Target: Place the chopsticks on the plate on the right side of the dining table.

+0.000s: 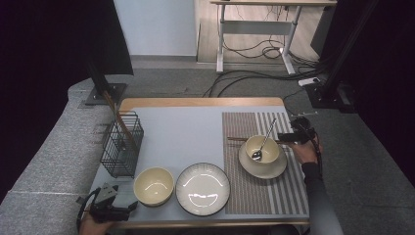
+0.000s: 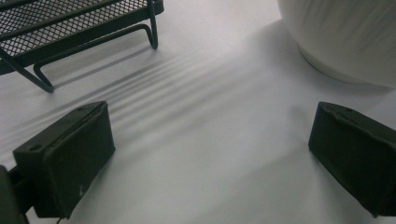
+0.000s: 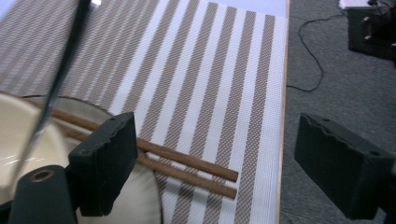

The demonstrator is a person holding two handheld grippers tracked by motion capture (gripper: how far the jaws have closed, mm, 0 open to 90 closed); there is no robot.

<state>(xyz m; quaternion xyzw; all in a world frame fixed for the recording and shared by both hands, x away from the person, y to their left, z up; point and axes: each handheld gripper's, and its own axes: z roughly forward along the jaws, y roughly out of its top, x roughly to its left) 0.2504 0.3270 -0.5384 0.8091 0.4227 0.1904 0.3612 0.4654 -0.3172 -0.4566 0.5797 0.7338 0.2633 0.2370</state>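
My right tool [image 1: 286, 138] stands with its jaws wide apart and nothing between them, just off the near ends of the chopsticks [image 3: 187, 168]. They lie side by side on the striped placemat [image 3: 219, 70], their far ends running behind the small bowl [image 1: 262, 148], which sits on a saucer [image 1: 274, 169] with a spoon [image 1: 264, 141] leaning in it. From the right gripper view the chopstick tips rest flat on the mat, between my jaws in line of sight but below them and untouched.

I judge this place setting as nearly laid: bowl, saucer, spoon and chopsticks are all on the mat, and the chopsticks look set down. The next move, I think, calls for drawing this tool clear without nudging the sticks or the spoon handle, which leans close by.

My left tool [image 1: 110, 209] rests at the near left corner of the desk [image 1: 186, 132], jaws apart and empty, beside the second bowl [image 1: 153, 185]; the large plate [image 1: 202, 188] sits next to that, and the wire basket [image 1: 121, 144] stands farther back. One of these may be next to move.

I can read no brand, label or writing anywhere.
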